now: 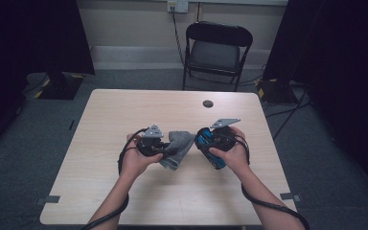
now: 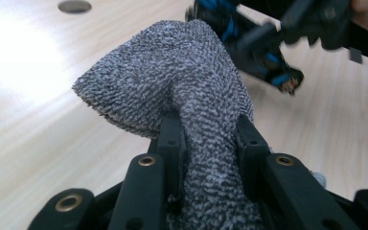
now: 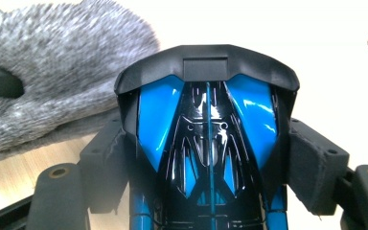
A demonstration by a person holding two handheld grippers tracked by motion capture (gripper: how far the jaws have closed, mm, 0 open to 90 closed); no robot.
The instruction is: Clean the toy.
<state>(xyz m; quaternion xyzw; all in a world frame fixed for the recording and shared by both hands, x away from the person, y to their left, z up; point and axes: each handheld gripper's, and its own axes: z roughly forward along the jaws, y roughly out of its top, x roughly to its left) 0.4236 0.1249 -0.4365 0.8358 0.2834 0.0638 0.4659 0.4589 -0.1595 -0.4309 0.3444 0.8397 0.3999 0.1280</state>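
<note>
1. While clamped on the bunched grey cloth (image 2: 182, 91) above the table (image 1: 124, 110), left gripper (image 1: 152, 142) risks losing it through slack folds.
2. Clamped by right gripper (image 1: 215, 139) just beside the cloth, glossy blue-black toy car (image 3: 208, 143) could twist loose under wiping pressure.

A lab-like recording room: dark curtains (image 1: 38, 33), lone folding chair (image 1: 217, 50), bare table (image 1: 124, 110).

Bare table (image 1: 124, 103) all around (chair (image 1: 218, 48) beyond)
</note>
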